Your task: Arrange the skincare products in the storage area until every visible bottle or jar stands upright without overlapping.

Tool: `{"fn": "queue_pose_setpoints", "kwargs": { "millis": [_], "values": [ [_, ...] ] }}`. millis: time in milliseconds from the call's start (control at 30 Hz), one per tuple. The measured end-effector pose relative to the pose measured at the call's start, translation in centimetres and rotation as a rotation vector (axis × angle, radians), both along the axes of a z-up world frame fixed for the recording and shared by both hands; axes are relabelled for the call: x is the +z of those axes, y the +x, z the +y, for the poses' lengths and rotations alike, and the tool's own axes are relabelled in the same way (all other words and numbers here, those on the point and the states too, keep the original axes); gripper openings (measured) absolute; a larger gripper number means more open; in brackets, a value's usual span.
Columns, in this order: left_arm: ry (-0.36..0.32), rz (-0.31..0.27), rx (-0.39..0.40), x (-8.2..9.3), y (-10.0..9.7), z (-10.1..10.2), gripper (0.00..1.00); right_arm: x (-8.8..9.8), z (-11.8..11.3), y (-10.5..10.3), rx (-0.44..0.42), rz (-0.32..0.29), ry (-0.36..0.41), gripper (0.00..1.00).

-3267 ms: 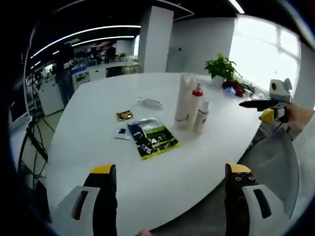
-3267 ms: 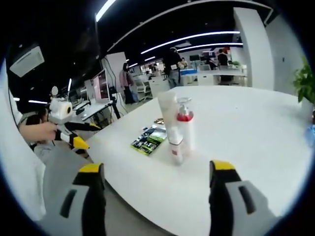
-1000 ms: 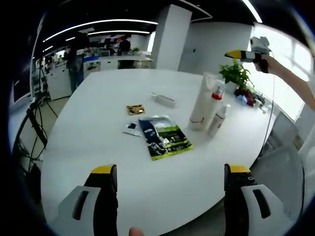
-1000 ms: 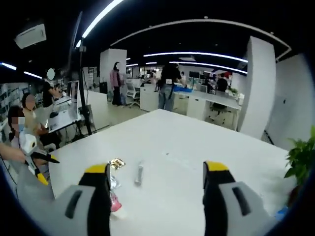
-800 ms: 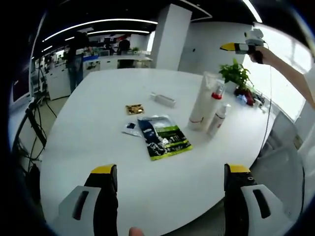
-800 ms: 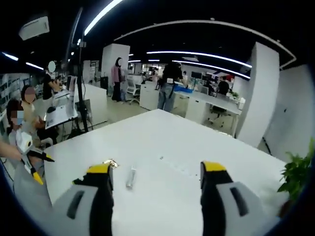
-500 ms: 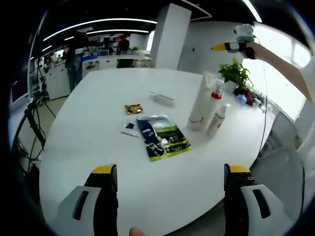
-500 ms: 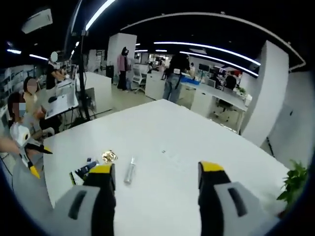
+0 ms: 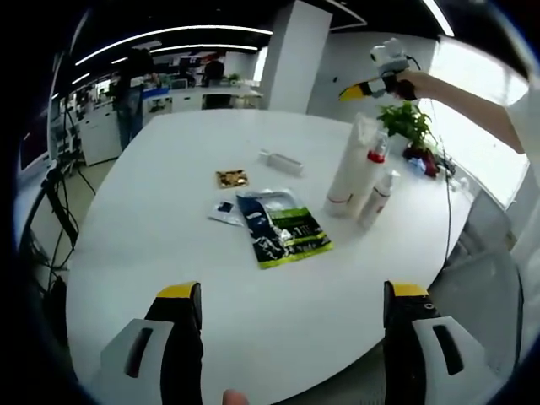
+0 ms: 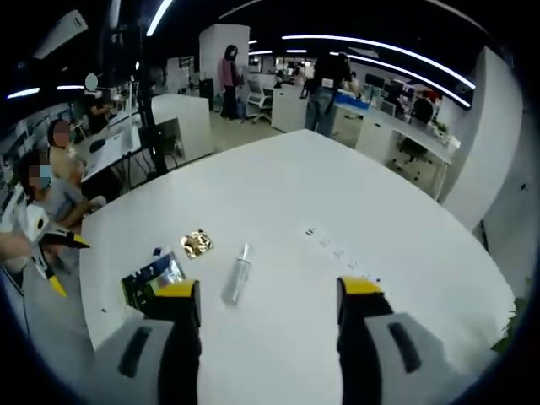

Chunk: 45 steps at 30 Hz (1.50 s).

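Step in hand: I judged that I was at the approach, with nothing picked up so far; one small bottle lay on its side and it needed to be stood up.
My left gripper (image 9: 287, 308): its jaws stood wide apart and held nothing; it hung at the near edge of the white table (image 9: 169, 253), well apart from all the products.
Dark-green sachet (image 9: 283, 238): it lay flat, the nearest thing to my left jaws, with a small blue packet (image 9: 224, 211) just beside it and a gold packet (image 9: 231, 178) a little farther.
Standing group: the tall white tube (image 9: 353, 160), the red-capped pump bottle (image 9: 370, 173) and the small white bottle (image 9: 379, 198) stood upright, close together, farther to the right.
Lying bottle (image 10: 237, 279): in the right gripper view it lay flat on the table, just beyond my left jaw tip and between the two jaws' lines; in the left gripper view it lay past the sachet, near the middle of the table.
My right gripper (image 10: 270, 291): the jaws were open and empty, held high over the table, looking down.
Next move: I thought the right gripper should come down to the lying bottle, close around its body and turn it upright, near the standing group but not touching it.
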<state>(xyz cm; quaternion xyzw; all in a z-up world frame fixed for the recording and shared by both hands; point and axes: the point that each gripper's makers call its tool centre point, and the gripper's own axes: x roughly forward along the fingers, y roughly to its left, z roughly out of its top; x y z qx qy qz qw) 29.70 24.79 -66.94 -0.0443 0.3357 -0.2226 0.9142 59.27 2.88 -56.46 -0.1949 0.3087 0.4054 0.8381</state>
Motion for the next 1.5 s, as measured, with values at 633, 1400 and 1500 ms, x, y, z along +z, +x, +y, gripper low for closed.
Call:
{"fn": "queue_pose_setpoints", "kwargs": {
  "millis": [633,1400,1500],
  "values": [
    [-0.019,0.012,0.016,-0.5,0.4,-1.3,0.86,-8.8,3.8,1.4,0.08,0.16,-0.088,0.61],
    [-0.03,0.058,0.05,-1.9,0.5,-1.0,0.85,-16.9,8.6,2.6,0.156,0.253,-0.15,0.48],
    [-0.029,0.061,0.055,-1.9,0.5,-0.9,0.84,-17.1,9.1,2.5,0.151,0.258,-0.155,0.47]
  ]
}}
